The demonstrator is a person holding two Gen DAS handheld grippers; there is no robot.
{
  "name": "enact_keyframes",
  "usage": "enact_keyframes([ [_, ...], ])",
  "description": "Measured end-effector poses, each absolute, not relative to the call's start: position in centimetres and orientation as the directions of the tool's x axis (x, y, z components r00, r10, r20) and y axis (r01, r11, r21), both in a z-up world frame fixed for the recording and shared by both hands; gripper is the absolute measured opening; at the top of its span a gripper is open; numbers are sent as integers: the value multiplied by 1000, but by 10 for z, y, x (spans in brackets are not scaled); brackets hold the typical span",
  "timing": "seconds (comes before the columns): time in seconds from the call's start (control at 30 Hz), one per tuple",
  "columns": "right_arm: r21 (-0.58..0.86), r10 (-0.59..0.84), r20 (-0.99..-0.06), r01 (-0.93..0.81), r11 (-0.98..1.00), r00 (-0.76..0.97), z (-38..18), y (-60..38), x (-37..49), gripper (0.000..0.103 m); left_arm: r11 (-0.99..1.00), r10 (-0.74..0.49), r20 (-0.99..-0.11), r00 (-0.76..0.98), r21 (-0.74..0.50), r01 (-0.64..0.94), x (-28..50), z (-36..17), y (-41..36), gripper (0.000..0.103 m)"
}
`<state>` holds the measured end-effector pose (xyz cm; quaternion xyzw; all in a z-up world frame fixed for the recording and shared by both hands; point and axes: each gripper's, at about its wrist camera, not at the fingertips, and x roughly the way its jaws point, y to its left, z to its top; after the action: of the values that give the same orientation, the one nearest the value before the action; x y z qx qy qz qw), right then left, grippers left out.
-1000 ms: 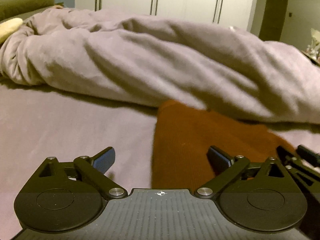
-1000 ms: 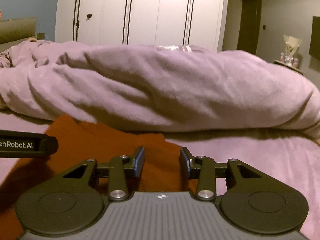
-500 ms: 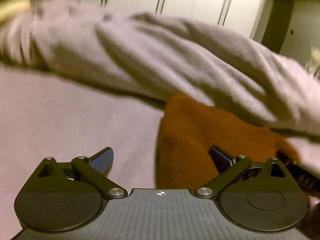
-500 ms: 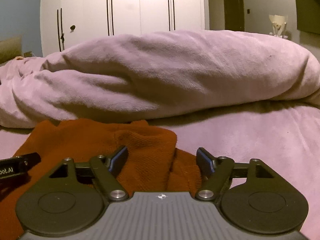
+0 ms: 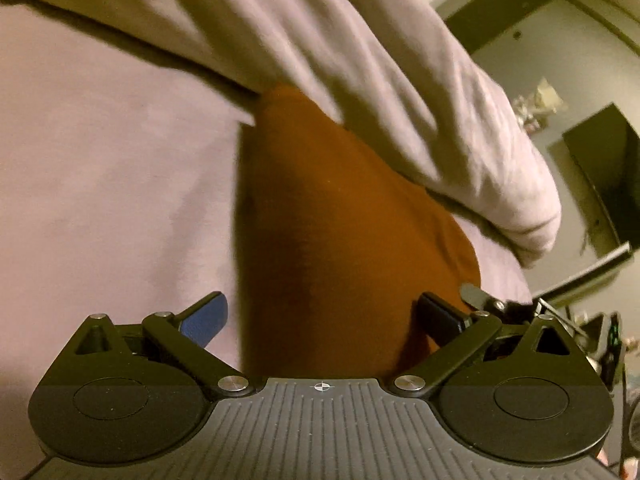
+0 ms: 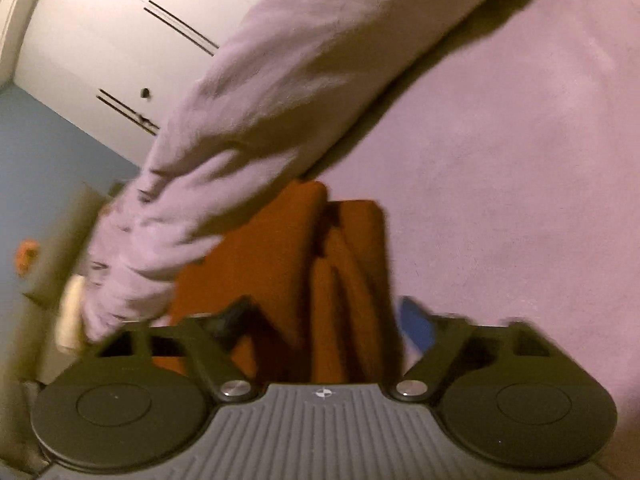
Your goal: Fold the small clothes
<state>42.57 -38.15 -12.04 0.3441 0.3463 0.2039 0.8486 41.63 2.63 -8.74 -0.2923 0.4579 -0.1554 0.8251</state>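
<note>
So the thing being folded here is a rust-orange knit garment [image 5: 344,240], and it's lying on the bed [image 5: 100,160] right up against the big bunched-up lilac duvet [image 5: 360,60], with its far edge touching or maybe tucked slightly under the duvet's roll. In the right wrist view you can see layered pleats and a doubled-over edge in the orange cloth, so my read is that at least one fold is already in, but it's nowhere near a tidy packet yet. The left gripper [image 5: 320,316] has its jaws spread wide, one finger on the bare sheet beside the garment and the other over its near side, not pinching anything. The right gripper [image 6: 324,320] is also wide apart, straddling the bunched pleats of the garment, with fabric sitting between the jaws but no clamp on it. That view is pretty motion-blurred though, so I can't say for sure if a fingertip is brushing the cloth. Both cameras are tilted hard, which makes me think the grippers are mid-swing and not settled on a grab. What's left, as far as I can judge: pick a fresh edge, bring it over toward the duvet side or across, flatten the lumpy pleats, and square it up. White wardrobe doors [image 6: 100,40] are behind the duvet, nothing to do with the job.
</note>
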Motion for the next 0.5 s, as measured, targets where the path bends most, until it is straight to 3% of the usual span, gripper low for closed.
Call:
enact_keyframes([
  [0.13, 759, 633, -444, -110, 642, 634, -129, -377, 444, 63, 781, -542, -663, 517, -624, 19, 432, -91, 16, 99],
  [0.23, 783, 656, -434, -102, 614, 618, -130, -370, 448, 66, 748, -549, -645, 532, -663, -34, 437, -93, 20, 80],
  [0.3, 778, 651, -444, -95, 621, 616, -128, -366, 449, 66, 751, -542, -647, 536, -659, -37, 434, -91, 23, 61],
  [0.4, 739, 632, -460, -126, 662, 624, -120, -350, 445, 45, 760, -530, -652, 542, -649, -38, 429, -77, 23, 50],
  [0.5, 706, 601, -456, -144, 693, 657, -100, -339, 434, 37, 773, -519, -671, 530, -633, -43, 425, -56, 27, 48],
])
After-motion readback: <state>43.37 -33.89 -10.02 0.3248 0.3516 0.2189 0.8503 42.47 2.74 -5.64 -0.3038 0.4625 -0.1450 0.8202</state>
